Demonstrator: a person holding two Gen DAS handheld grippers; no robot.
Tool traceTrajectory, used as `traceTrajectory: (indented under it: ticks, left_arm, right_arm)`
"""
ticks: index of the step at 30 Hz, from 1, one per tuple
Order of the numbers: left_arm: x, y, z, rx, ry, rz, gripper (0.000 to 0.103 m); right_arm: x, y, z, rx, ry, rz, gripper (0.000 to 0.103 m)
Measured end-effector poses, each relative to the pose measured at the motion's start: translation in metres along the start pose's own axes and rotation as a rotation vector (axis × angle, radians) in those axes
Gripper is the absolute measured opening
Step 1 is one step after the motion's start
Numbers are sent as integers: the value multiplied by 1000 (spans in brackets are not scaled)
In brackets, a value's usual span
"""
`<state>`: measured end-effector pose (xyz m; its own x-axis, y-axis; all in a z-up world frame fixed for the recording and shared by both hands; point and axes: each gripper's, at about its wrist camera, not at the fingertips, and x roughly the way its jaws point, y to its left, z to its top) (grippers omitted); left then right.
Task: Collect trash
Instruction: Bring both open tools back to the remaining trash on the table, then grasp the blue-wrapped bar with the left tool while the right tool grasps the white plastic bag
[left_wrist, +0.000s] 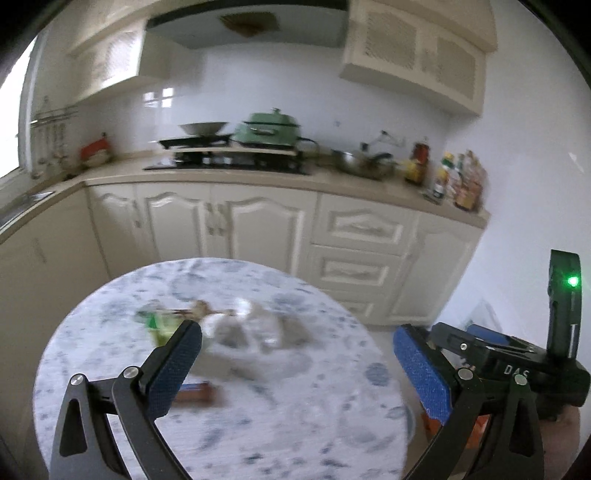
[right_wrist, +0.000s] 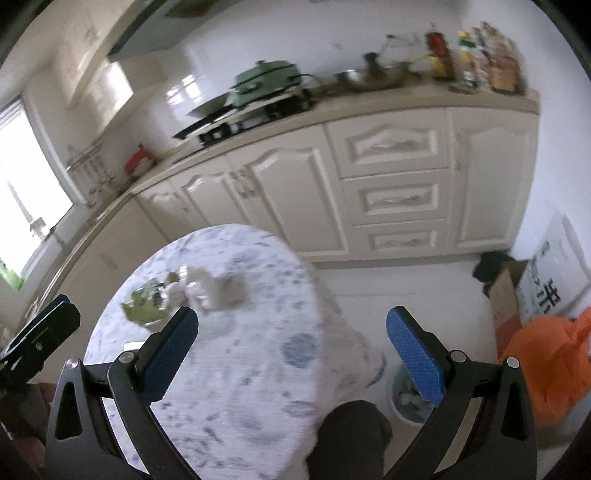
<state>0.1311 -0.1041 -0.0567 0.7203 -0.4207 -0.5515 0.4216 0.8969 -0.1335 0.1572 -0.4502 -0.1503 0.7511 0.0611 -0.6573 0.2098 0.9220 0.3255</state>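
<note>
A round table with a blue-patterned white cloth holds a blurred heap of trash: a green wrapper, crumpled clear and white plastic and a brown packet near the left finger. My left gripper hovers open above the table, empty. In the right wrist view the same table carries the green wrapper and white plastic. My right gripper is open and empty over the table's right edge. A small bin with trash stands on the floor below the right finger.
Cream kitchen cabinets and a counter with a green pot and bottles run behind. An orange bag and a cardboard box sit at the right wall. A dark knee shows at the table's edge.
</note>
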Motion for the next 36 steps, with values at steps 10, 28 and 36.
traceTrajectory:
  ticks: [10,28,36]
  left_arm:
    - [-58,45,-30,-65,-21,130,102]
    - [36,108,-40,125,185,121,102]
    - [109,110,-43,328,292,57,102]
  right_arm:
    - [19,71,-5,-153,35,74,103]
    - [101,118,-17,-244,162,34,103]
    - [159,127,-18,-291,231,-15,103]
